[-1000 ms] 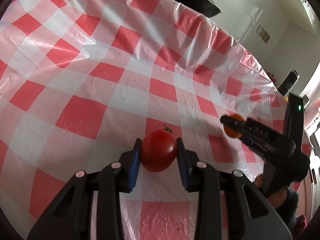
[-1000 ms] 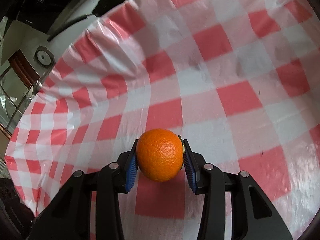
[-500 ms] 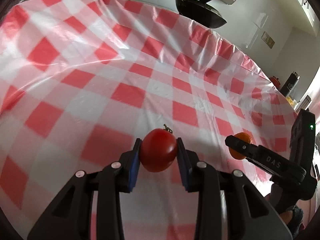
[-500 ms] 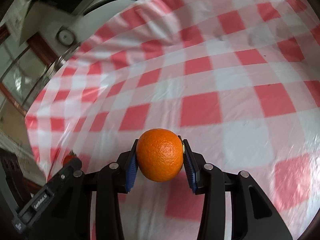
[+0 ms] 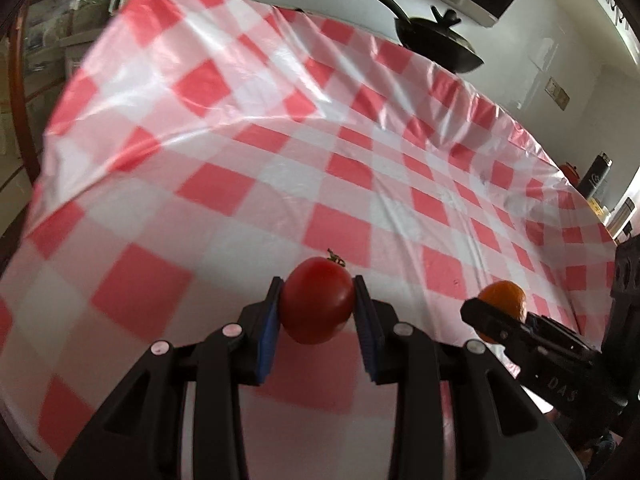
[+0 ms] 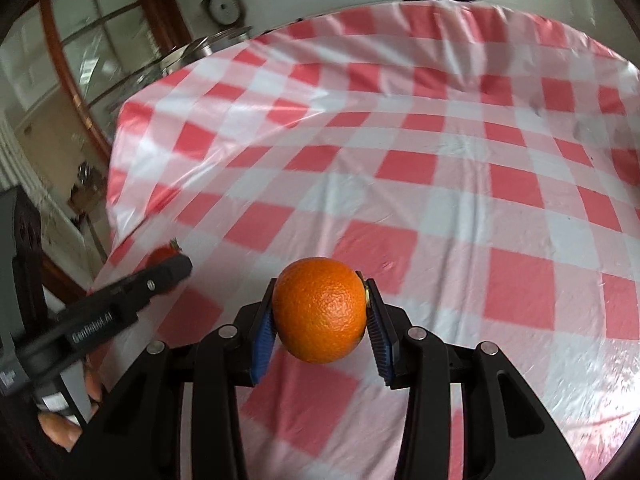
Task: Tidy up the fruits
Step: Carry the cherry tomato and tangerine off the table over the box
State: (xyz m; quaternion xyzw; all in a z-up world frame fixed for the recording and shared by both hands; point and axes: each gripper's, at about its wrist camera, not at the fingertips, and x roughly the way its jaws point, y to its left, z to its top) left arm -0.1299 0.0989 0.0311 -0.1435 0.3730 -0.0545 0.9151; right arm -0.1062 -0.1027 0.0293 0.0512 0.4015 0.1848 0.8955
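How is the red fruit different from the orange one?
The tomato is red with smooth, shiny skin; the orange is orange with bumpy, dimpled skin. The tomato has a little dried stem on top; the orange shows none. The tomato sits in the left gripper, the orange in the right gripper. Both are round, and each is pinched between blue pads above the checked cloth.

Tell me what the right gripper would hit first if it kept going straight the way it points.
Most likely the bare checked tablecloth. The right gripper, shut on the orange, points down at it with nothing else visible ahead. How far off the cloth lies is unclear.
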